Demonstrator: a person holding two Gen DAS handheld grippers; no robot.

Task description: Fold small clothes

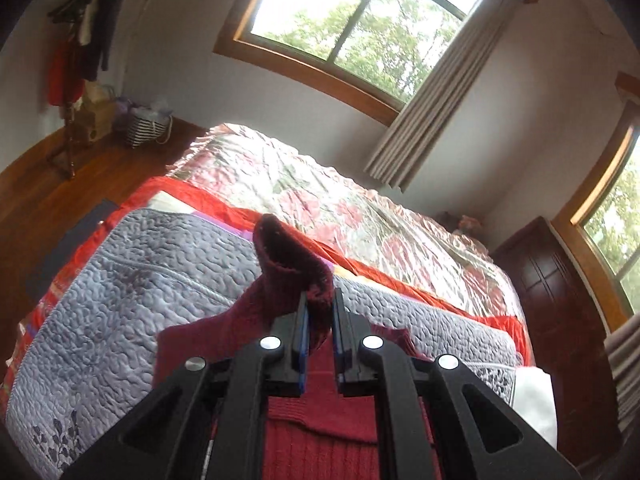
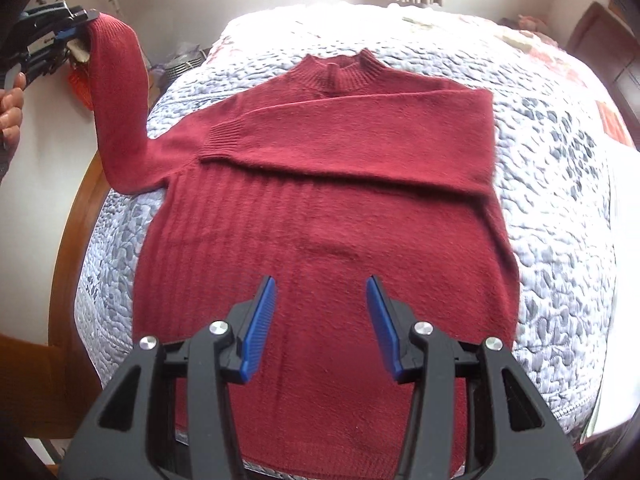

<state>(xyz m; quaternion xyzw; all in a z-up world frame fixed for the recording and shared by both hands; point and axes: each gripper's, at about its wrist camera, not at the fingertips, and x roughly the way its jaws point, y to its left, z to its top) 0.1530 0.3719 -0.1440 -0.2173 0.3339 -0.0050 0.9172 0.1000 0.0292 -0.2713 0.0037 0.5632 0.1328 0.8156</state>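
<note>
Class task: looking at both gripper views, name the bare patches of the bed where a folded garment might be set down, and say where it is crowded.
Bare grey quilt lies right of the red sweater, out to the bed's edge, and a strip beyond the collar. The floral bedspread further up also looks free. Crowded: the middle, under the sweater, and the left, where the left gripper holds the lifted sleeve.

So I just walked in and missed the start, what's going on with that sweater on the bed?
A person is folding a dark red knit sweater laid flat on a grey quilted bedspread. One sleeve is already folded across the chest. The left claw is shut on the cuff of the other sleeve and holds it up off the bed. The right claw hovers open over the sweater's lower part, gripping nothing.
</note>
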